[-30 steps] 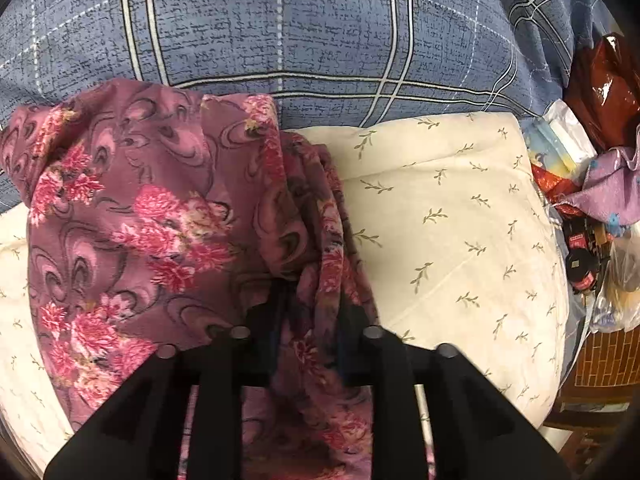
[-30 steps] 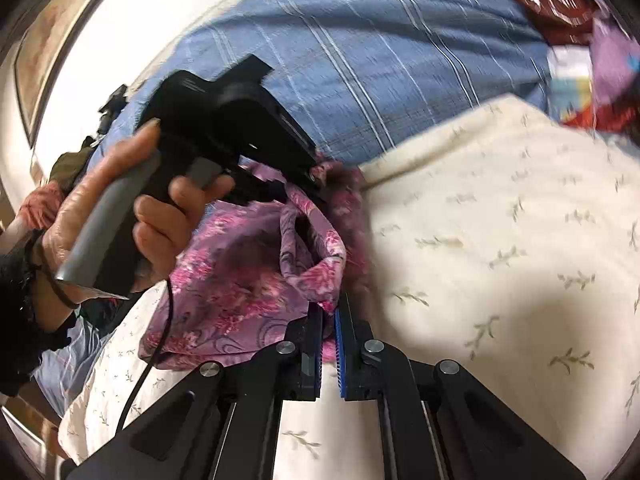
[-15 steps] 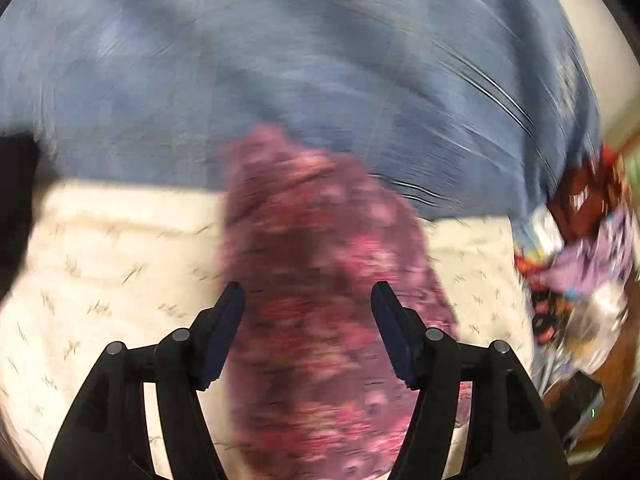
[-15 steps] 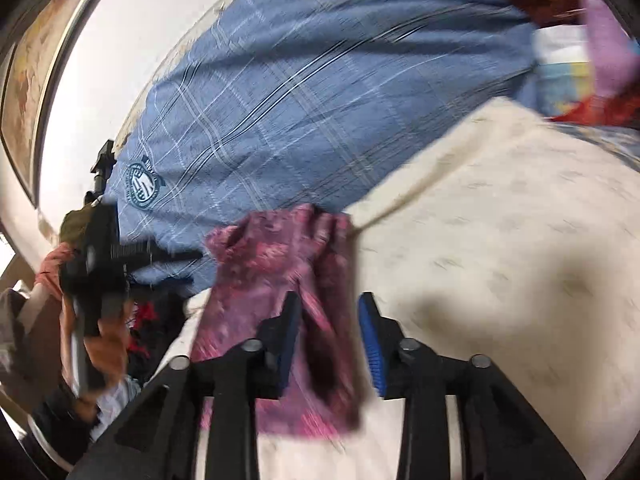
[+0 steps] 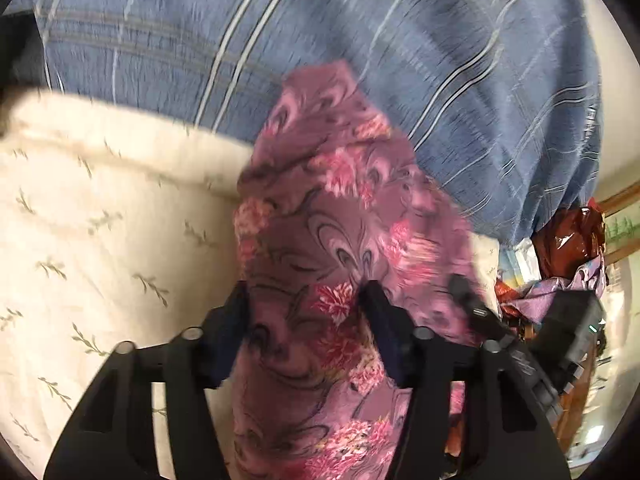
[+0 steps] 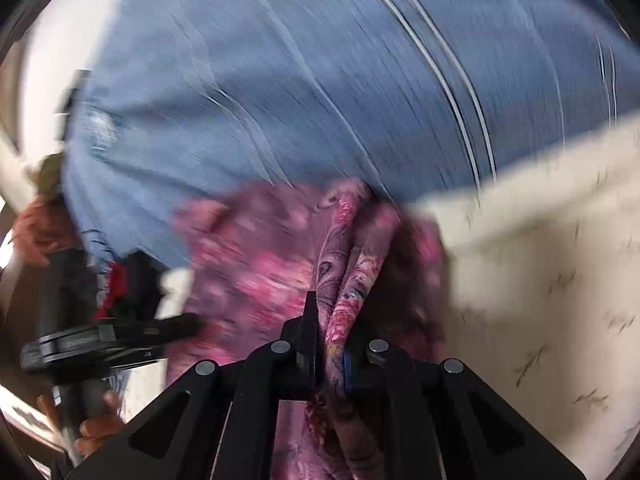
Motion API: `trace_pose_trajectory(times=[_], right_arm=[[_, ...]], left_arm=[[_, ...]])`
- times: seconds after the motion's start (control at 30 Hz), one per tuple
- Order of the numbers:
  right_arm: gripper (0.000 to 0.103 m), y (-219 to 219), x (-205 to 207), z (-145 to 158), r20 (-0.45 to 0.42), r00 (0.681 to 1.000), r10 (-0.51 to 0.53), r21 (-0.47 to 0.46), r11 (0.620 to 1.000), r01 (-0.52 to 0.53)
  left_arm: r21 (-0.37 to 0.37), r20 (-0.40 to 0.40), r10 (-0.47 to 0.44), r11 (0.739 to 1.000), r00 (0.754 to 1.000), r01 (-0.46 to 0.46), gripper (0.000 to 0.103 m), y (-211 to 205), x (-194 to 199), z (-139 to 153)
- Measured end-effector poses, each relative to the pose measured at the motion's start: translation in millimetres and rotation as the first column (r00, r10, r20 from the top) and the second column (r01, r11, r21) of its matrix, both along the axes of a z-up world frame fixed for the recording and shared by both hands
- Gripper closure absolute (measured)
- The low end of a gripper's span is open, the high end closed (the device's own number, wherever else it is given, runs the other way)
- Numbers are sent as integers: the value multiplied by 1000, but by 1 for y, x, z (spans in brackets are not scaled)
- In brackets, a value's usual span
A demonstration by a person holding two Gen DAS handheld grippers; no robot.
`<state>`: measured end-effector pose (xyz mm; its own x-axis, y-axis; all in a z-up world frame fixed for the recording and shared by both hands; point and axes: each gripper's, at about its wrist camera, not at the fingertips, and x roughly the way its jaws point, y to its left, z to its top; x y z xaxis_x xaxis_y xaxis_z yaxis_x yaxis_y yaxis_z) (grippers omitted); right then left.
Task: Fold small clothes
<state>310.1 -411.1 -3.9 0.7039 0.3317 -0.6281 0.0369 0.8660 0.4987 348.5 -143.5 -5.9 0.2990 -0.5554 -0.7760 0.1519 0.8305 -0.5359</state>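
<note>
right claw (image 6: 330, 344) pinching floral cloth (image 6: 256, 264) | surroundings blurred

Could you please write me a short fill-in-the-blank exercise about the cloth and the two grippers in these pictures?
1. The floral garment lies partly on a cream quilt printed with small ____.
2. Behind the quilt lies a ____ checked sheet.
3. The right gripper is ____ on a fold of the garment.
4. The left gripper has its jaws closing, with the ____ between them.

Missing words: sprigs; blue; shut; garment
</note>
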Motion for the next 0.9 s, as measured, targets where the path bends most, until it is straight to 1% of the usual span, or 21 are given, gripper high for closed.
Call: trace_pose_trajectory(times=[0.03,0.07,0.1,0.17,0.23,0.27,0.33,0.4,0.47,0.5,0.53,0.6,0.63,0.67,0.7,0.73,0.77,0.8,0.83,0.87,0.9], right_arm=[[95,-4,-9,6,32,999,-22,5,1000,22],[95,-10,-12,4,33,998,-47,18,999,47],[95,-16,-12,-2,7,998,-63,27,998,63],[95,-23,-6,-24,-88,993,-85,-2,996,85],[94,-21,-3,-45,-151,986,-72,-22,997,70],[94,-20,-3,-47,-151,986,-76,-20,997,74],[87,-24,-2,-44,-158,985,-71,18,997,75],[84,-32,-15,-35,-153,987,-59,78,994,71],[76,-41,-35,-29,-142,989,-27,132,990,46],[69,-43,-51,-28,-131,991,-11,157,987,32],[64,-46,-62,-28,-123,992,-5,168,986,25],[62,-49,-89,-32,-116,993,4,197,980,19],[64,-46,-100,-38,-118,993,11,202,979,13],[70,-41,-105,-42,-122,992,14,171,985,7],[83,-32,-100,-42,-120,993,12,112,994,1],[90,-26,-103,-36,-98,995,21,78,997,-13],[90,-22,-107,-24,-52,998,31,78,997,-27],[90,-20,-113,-11,2,1000,21,80,997,-21],[91,-22,-121,-2,47,999,9,91,996,-13],[91,-23,-124,-2,57,998,3,88,996,-8],[91,-23,-123,-8,30,1000,-3,59,998,1]], left_arm=[[6,11,5,1000,1000,-5,59,0,0,0],[19,12,10,1000,1000,-10,61,-1,1,-3],[32,-5,14,999,1000,-14,62,-2,4,-9],[58,-55,24,998,998,-21,62,-7,8,-26],[93,-55,20,996,998,-14,61,-13,9,-34],[97,-51,21,995,998,-16,61,-14,7,-34],[83,-55,14,997,998,-9,61,-11,3,-29],[73,-56,-18,997,998,23,62,-1,-8,-17],[72,-32,-52,996,998,55,61,5,-28,-5],[61,-20,-70,996,997,71,56,8,-41,-1],[37,-11,-86,996,996,87,49,11,-53,2],[5,-10,-97,995,995,97,44,15,-79,-3],[0,-17,-102,995,995,102,44,17,-88,-9],[9,-34,-101,995,994,101,44,14,-95,-17],[18,-56,-93,995,994,95,47,10,-99,-22],[9,-78,-91,996,993,92,53,7,-106,-27],[11,-72,-89,996,993,90,55,6,-113,-27],[35,-47,-79,996,996,81,55,6,-119,-24],[77,-11,-70,995,997,71,55,3,-126,-23],[98,2,-70,993,998,70,55,-6,-129,-27],[123,12,-73,990,997,71,55,-7,-131,-28]])
